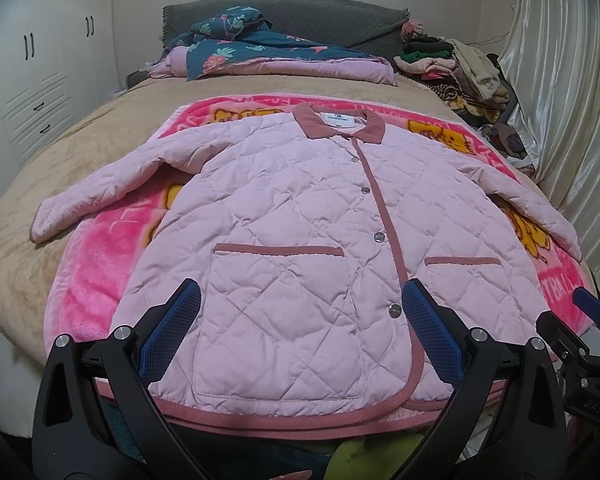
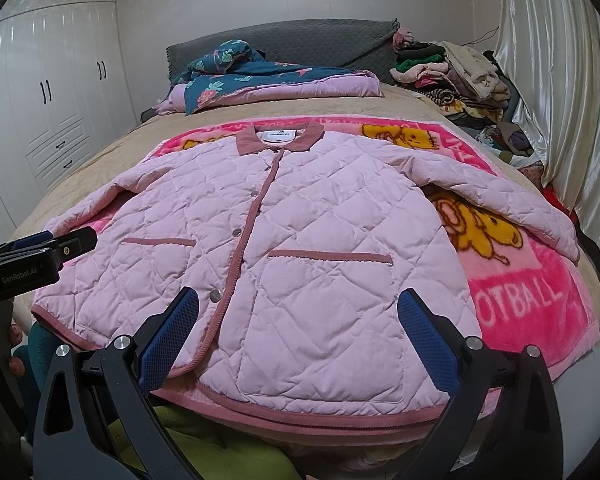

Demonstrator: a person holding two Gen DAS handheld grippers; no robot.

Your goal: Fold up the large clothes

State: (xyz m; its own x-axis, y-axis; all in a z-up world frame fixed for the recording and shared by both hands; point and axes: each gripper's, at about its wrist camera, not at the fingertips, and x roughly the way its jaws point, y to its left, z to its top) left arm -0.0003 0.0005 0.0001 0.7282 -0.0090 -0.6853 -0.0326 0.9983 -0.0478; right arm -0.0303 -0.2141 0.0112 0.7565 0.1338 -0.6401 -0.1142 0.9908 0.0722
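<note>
A pink quilted jacket (image 1: 292, 216) lies flat and buttoned, front up, on a pink cartoon blanket (image 1: 96, 256), collar away from me, both sleeves spread out. It also shows in the right wrist view (image 2: 300, 232). My left gripper (image 1: 300, 300) is open and empty above the jacket's left hem and pocket. My right gripper (image 2: 298, 308) is open and empty above the right pocket. The right gripper shows at the left view's right edge (image 1: 588, 320); the left gripper shows at the right view's left edge (image 2: 40, 252).
The blanket lies on a beige bed (image 1: 32, 184). A folded floral quilt (image 1: 260, 52) sits by the grey headboard. A pile of clothes (image 1: 460, 68) sits at the far right. White wardrobes (image 2: 60, 92) stand left, curtains (image 1: 560, 100) right.
</note>
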